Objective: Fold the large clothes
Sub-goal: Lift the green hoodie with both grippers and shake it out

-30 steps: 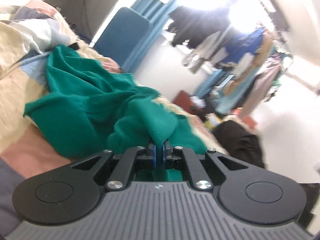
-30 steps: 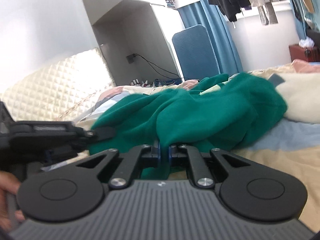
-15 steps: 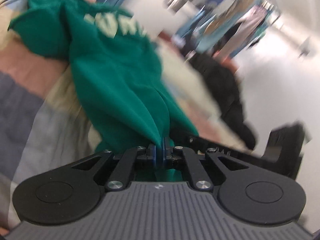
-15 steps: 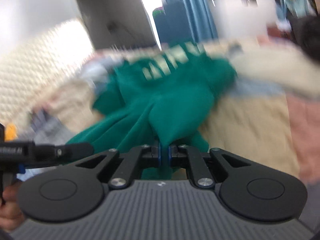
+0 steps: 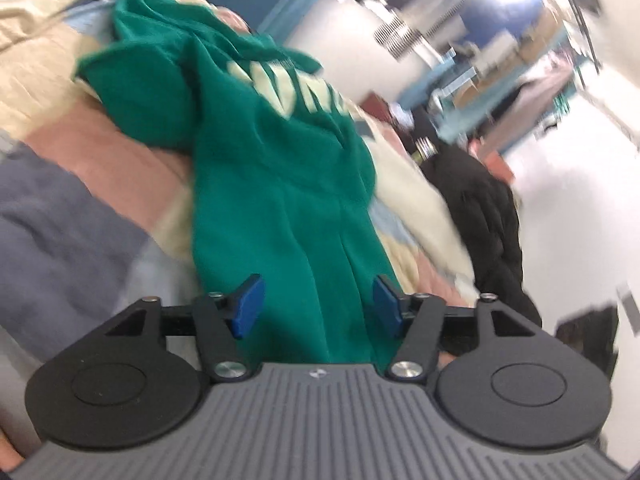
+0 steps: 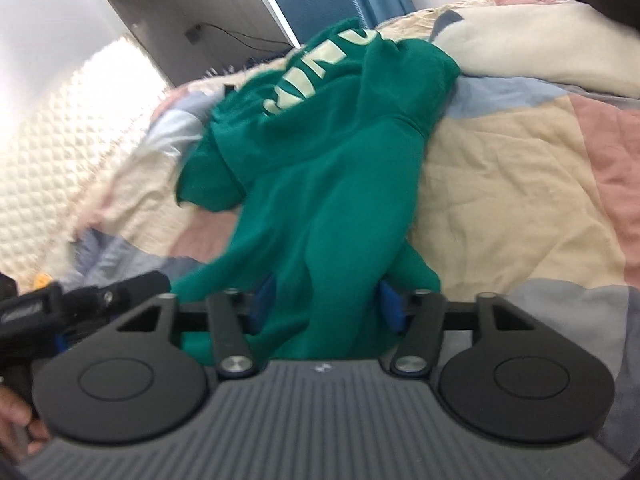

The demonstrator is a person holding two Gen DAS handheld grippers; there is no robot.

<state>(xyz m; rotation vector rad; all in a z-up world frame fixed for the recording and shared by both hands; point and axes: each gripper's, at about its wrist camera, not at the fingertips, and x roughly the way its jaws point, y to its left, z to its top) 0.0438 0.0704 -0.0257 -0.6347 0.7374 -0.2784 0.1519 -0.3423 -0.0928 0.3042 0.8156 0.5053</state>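
A green sweatshirt (image 6: 320,168) with pale block letters lies rumpled on a patchwork bedspread (image 6: 520,168) of cream, pink, grey and pale blue panels. The lettered chest sits at the far end of the heap; a plain green fold runs toward the near edge, right up to both tools. No box, basket or other container shows in either view; the bed alone carries the garment.

The left gripper (image 5: 316,304) has just been opening: its blue pads (image 5: 250,306) stand well apart, and the near fold of the sweatshirt (image 5: 280,168) lies between them without being pinched. It is released. The right gripper (image 6: 326,304) has likewise just been opening; its blue pads (image 6: 390,308) stand apart on either side of a thick green fold that passes between them. Cloth bulges against the inner faces, yet the pads do not clamp it, so this tool has also let go.

In the right wrist view the left gripper's black frame (image 6: 80,304) shows at the near left, just beside the cloth, with a person's fingers (image 6: 20,420) below it. A quilted cream headboard (image 6: 60,128) stands at the far left. In the left wrist view a dark garment (image 5: 480,216) lies at the right, beyond the bed; the room behind it is blurred.
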